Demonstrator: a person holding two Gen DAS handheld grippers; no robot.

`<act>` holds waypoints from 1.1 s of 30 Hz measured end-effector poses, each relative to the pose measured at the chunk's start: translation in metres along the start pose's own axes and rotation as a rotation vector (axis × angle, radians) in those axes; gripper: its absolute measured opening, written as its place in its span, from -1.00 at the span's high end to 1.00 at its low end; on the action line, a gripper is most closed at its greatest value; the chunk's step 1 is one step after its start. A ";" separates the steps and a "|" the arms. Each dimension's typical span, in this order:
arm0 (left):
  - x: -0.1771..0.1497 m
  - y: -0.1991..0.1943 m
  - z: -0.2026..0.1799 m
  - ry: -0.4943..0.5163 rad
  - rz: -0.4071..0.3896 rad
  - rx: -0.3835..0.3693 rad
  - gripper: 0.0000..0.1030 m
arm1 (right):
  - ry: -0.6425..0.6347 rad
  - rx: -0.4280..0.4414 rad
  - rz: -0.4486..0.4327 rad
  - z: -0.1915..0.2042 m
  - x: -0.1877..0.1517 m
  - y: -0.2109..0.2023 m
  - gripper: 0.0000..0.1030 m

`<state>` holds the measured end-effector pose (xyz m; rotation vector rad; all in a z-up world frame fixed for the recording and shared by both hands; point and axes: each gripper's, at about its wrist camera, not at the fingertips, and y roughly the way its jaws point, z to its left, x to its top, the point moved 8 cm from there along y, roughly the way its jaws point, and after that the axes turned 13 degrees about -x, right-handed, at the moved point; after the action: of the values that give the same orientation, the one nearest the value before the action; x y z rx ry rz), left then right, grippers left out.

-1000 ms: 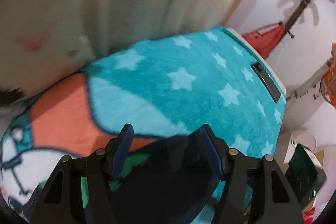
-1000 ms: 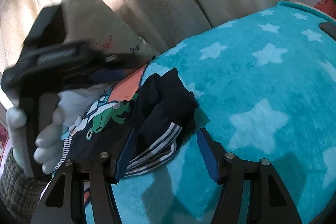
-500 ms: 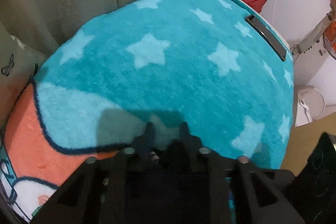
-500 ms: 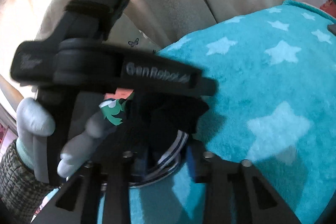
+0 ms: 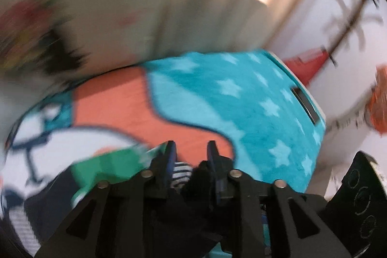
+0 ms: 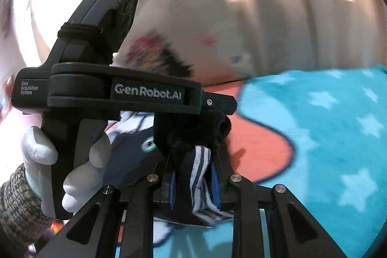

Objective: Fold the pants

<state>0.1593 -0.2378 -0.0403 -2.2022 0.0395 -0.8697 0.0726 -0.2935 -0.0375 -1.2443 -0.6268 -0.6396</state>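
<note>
Both tools, left and right, clamped on bunched pants above star blanket, curtain behind

Pants: dark navy, white-striped band, bunched in a crumpled wad. Striped part pinched in my right jaws, dark fabric pinched in my left; the rest trails down onto the bed, blurred.

Fleecy cloth blanket; knit cloth pants; matt plastic claw
</note>
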 end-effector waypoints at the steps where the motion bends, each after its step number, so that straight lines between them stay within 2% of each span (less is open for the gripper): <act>1: -0.005 -0.009 0.010 -0.040 -0.025 -0.004 0.40 | -0.029 0.025 0.016 0.012 -0.004 0.005 0.48; 3: -0.018 -0.029 0.029 -0.112 -0.067 -0.015 0.30 | -0.065 0.065 0.051 0.031 -0.011 0.016 0.39; 4: -0.025 -0.041 0.036 -0.137 -0.090 -0.015 0.27 | -0.082 0.082 0.076 0.040 -0.016 0.023 0.28; 6: -0.040 -0.071 0.049 -0.170 -0.156 -0.008 0.03 | -0.108 0.106 0.112 0.052 -0.024 0.033 0.10; 8: -0.053 -0.093 0.057 -0.190 -0.205 0.019 -0.10 | -0.128 0.116 0.142 0.060 -0.032 0.040 -0.07; 13: -0.096 -0.153 0.073 -0.219 -0.309 0.126 -0.19 | -0.148 0.135 0.144 0.074 -0.026 0.024 -0.13; 16: -0.120 -0.181 0.085 -0.249 -0.361 0.168 -0.31 | -0.116 0.175 0.090 0.077 -0.004 -0.004 -0.13; 19: -0.139 -0.202 0.102 -0.298 -0.410 0.197 -0.31 | -0.052 0.118 0.057 0.068 0.020 -0.013 -0.10; 20: -0.143 -0.208 0.106 -0.305 -0.426 0.212 -0.31 | -0.037 0.100 0.064 0.065 0.024 -0.009 0.06; 22: -0.149 -0.219 0.116 -0.312 -0.455 0.256 -0.31 | -0.021 0.047 0.096 0.060 0.031 0.010 0.34; 23: -0.152 -0.224 0.121 -0.321 -0.467 0.281 -0.31 | -0.008 0.023 0.126 0.058 0.030 0.022 0.41; 28: -0.165 -0.238 0.136 -0.351 -0.523 0.339 -0.32 | 0.052 0.123 0.269 0.080 0.007 0.064 0.42; 31: -0.171 -0.241 0.139 -0.334 -0.523 0.401 -0.32 | 0.043 0.129 0.326 0.091 -0.011 0.082 0.42; 33: -0.176 -0.247 0.140 -0.328 -0.534 0.411 -0.32 | 0.050 0.129 0.325 0.093 -0.013 0.082 0.42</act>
<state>0.0509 0.0785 -0.0464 -1.9498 -0.8427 -0.6958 0.1172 -0.1852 -0.0810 -1.1729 -0.4055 -0.3518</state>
